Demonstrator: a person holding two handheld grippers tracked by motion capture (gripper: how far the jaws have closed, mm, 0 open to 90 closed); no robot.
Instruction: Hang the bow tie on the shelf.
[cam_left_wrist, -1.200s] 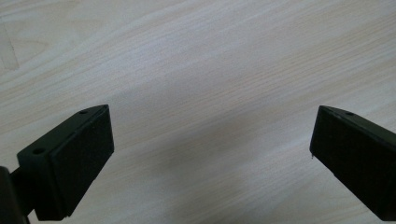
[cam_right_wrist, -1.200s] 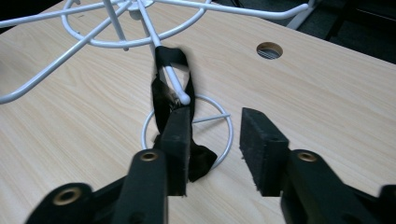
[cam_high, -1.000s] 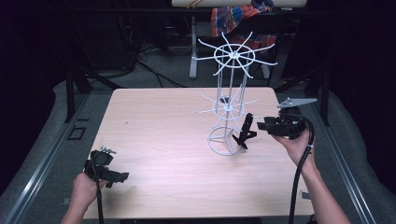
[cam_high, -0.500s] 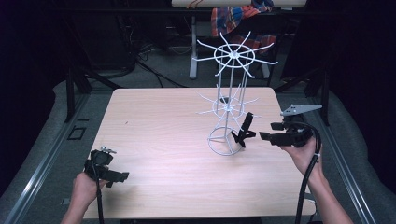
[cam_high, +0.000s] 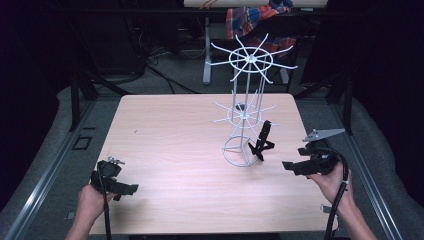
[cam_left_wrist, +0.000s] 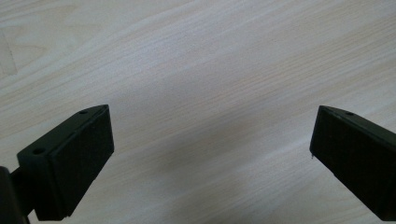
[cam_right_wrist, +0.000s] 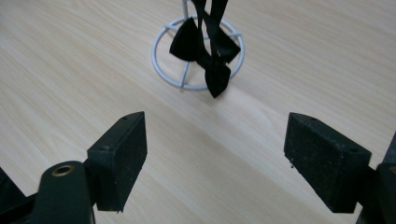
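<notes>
since a second ago the right gripper (cam_high: 289, 165) has drawn back from the white wire two-tier display stand (cam_high: 245, 112) toward the pale wood-grain table's (cam_high: 175, 130) right edge, its jaws spread wide with nothing between them. a black fabric bow tie (cam_high: 261, 141) hangs from the stand's lower spokes, beside its round base ring (cam_right_wrist: 196, 56). bare smooth tabletop lies between stand and gripper. well left of the stand, at the near corner, the left gripper (cam_high: 131, 189) rests with jaws wide apart.

Wire stand (cam_right_wrist: 196, 70) top cut off.
</notes>
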